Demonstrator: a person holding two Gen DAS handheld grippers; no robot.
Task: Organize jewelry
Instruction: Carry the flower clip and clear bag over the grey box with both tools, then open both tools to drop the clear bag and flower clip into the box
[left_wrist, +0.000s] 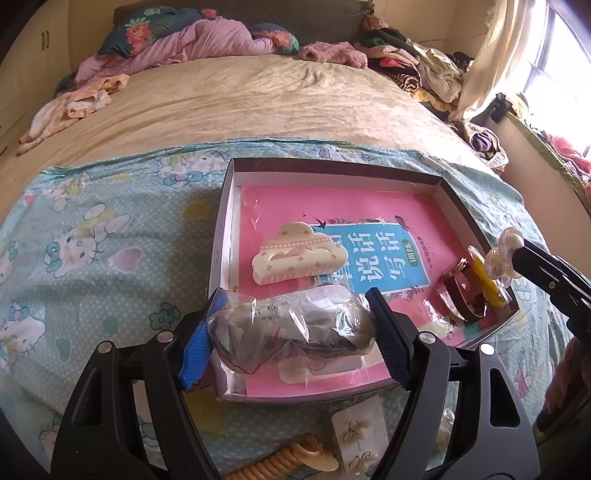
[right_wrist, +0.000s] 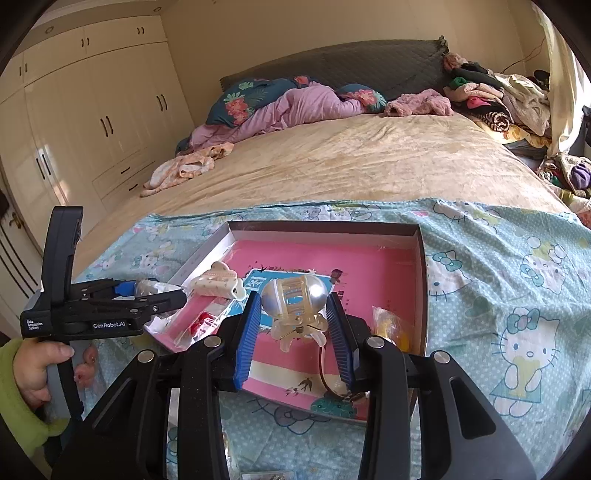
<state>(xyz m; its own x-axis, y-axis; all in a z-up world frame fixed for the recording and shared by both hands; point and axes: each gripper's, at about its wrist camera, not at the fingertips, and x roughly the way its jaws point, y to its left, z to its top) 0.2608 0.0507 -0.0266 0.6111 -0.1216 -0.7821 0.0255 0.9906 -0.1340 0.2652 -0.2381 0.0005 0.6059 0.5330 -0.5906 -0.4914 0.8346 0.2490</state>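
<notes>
The bed (right_wrist: 332, 162) is filling both views, its beige cover running back to a pile of clothes (right_wrist: 491, 96), with a cartoon-cat sheet (left_wrist: 110, 236) lying across the near end. On that sheet a shallow box (left_wrist: 465, 206) is sitting with a pink book (left_wrist: 399, 221) lining its floor, and the accessories are collecting inside it. A cream cloud-shaped hair claw (left_wrist: 299, 251) is resting on the book toward the box's left side, while a dark red bangle (left_wrist: 461, 295) and a yellow clip (left_wrist: 485, 280) are leaning in the near right corner. Over the box's near left edge the left tool (left_wrist: 291, 328) is gripping a crinkled clear plastic bag (left_wrist: 288, 321) with dark contents, its fingers (left_wrist: 195, 350) pressing in on either end. Over the near right part of the box the right tool (right_wrist: 295, 332) is holding a translucent bow-shaped hair clip (right_wrist: 295, 306) between its blue pads (right_wrist: 245, 339), the clip hanging above the book. Outside the box, on the sheet just in front of it, an earring card (left_wrist: 358, 435) is lying beside a tan spiral hair tie (left_wrist: 280, 461). A hand (right_wrist: 37, 365) in a green sleeve is grasping the left tool's handle.
</notes>
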